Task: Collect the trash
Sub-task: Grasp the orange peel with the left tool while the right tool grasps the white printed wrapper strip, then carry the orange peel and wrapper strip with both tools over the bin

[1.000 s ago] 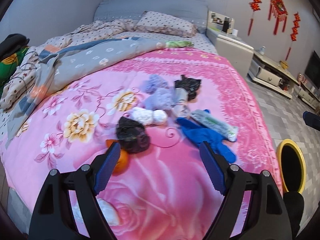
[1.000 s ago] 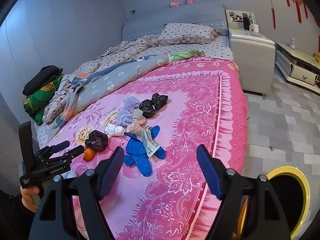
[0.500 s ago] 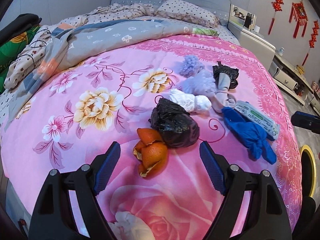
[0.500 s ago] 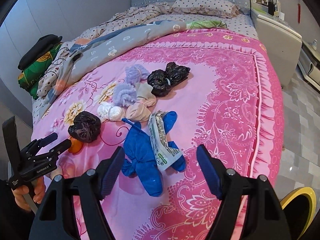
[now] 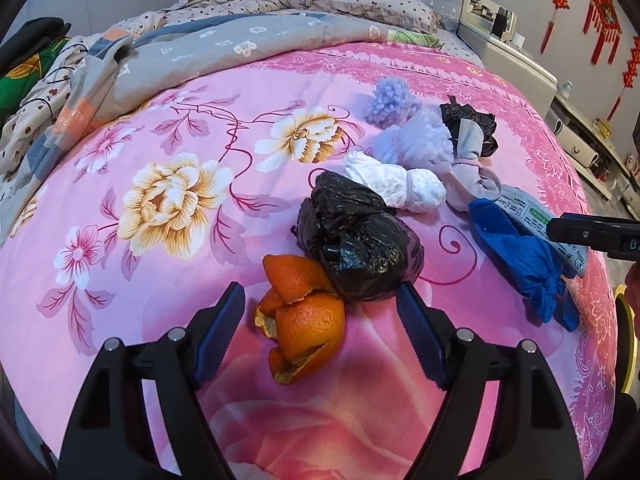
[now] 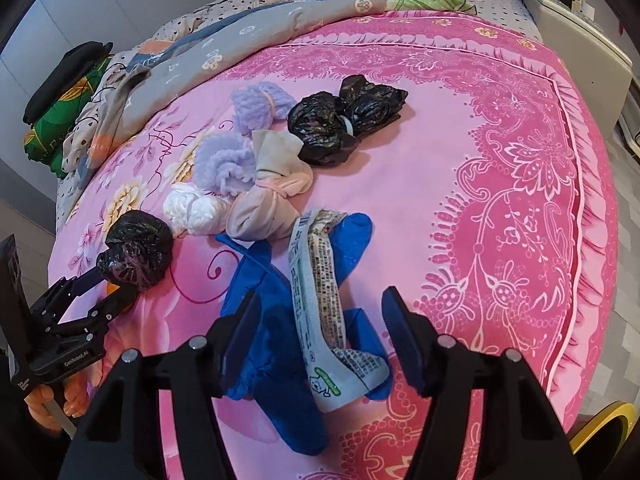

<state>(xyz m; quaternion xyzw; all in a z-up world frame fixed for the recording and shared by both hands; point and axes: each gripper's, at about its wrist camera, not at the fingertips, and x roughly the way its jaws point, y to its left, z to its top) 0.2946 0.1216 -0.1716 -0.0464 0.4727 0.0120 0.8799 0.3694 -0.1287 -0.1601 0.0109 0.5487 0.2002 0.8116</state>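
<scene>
Trash lies on a pink flowered bedspread [image 5: 168, 264]. My left gripper [image 5: 320, 312] is open, its jaws on either side of an orange peel [image 5: 304, 316], with a black plastic bag [image 5: 356, 240] just beyond. My right gripper [image 6: 320, 316] is open over a blue glove [image 6: 272, 308] and a printed white and green wrapper [image 6: 320, 304]. A white wad [image 5: 396, 184], lilac fluffy bundles [image 5: 416, 140], a beige knotted cloth [image 6: 272, 196] and another black bag [image 6: 344, 120] lie farther back. The left gripper also shows in the right wrist view [image 6: 100, 292].
A grey quilt [image 5: 224, 48] and dotted pillows [image 5: 372, 0] lie at the head of the bed. A white nightstand [image 5: 516, 60] stands on the right. A yellow-rimmed bin [image 6: 604, 424] stands on the floor by the bed's right edge.
Both grippers have moved forward and down toward the bed. The orange peel now sits between the left jaws, and the glove and wrapper lie between the right jaws.
</scene>
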